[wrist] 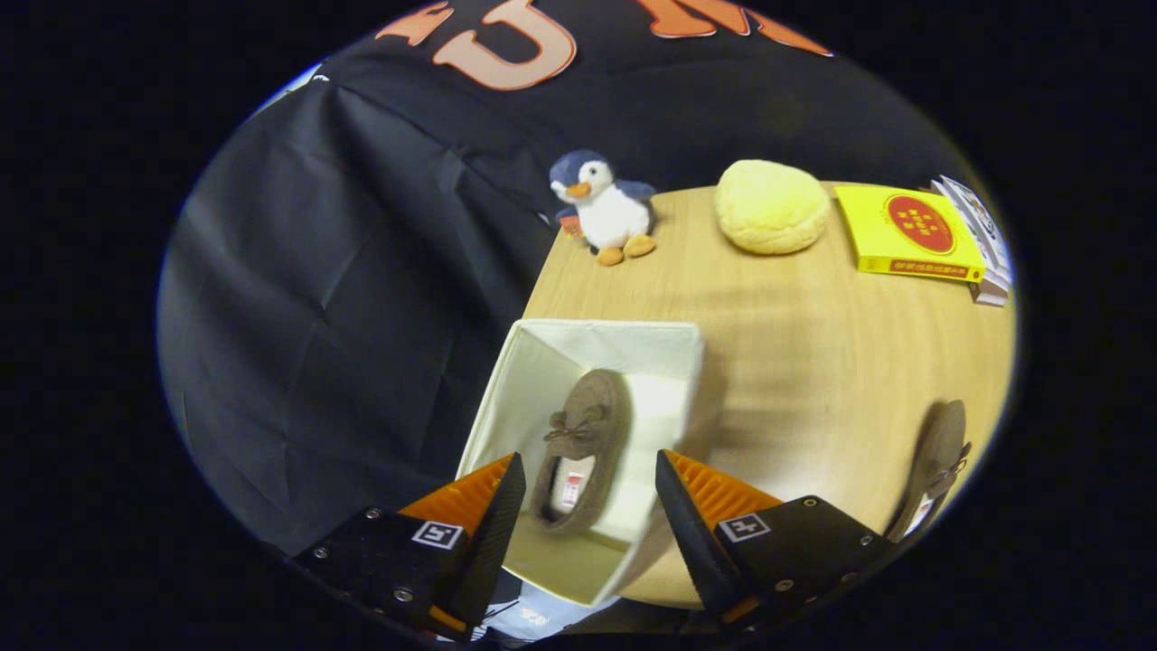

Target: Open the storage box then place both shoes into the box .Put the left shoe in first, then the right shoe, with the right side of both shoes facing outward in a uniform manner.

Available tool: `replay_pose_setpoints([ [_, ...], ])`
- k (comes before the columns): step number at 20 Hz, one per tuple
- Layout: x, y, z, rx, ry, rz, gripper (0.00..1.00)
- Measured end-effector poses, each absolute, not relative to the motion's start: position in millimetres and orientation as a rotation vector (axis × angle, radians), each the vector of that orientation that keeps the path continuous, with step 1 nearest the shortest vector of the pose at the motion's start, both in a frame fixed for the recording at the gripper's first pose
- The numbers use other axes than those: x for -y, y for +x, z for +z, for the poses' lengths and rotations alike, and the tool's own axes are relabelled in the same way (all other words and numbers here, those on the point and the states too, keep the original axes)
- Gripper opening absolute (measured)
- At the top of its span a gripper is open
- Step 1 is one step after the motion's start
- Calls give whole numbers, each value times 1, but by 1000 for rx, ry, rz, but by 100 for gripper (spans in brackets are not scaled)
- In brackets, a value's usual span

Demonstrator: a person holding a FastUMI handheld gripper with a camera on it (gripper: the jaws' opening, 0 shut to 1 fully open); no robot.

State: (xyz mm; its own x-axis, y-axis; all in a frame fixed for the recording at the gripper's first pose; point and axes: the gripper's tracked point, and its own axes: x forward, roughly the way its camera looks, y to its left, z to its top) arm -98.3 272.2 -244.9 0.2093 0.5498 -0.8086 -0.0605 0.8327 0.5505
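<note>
An open cream storage box [671,354] stands at the near left corner of the wooden table [813,353]. Inside it lies a brown moccasin shoe [580,448] with a small bow, its toe pointing away from me. My gripper [589,479] hovers above the box with its fingers spread wide apart, open, and the shoe shows in the gap between them without touching either. A second brown shoe [935,466] lies on the table off to the right of the right finger.
A plush penguin [604,206] sits at the table's far left corner. A yellow round cushion [771,206] lies beside it, and a yellow book [907,233] rests on a stack of books at the far right. Black cloth hangs left of the table.
</note>
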Motion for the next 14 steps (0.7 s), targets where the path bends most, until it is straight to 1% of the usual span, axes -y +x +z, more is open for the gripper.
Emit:
replay_pose_setpoints([
  [4, -176, -100, -260, -1236, 409, 336, 97],
  [8, -105, -117, -276, -1199, 379, 270, 98],
  [14, -21, -153, -299, -1186, 295, 233, 98],
])
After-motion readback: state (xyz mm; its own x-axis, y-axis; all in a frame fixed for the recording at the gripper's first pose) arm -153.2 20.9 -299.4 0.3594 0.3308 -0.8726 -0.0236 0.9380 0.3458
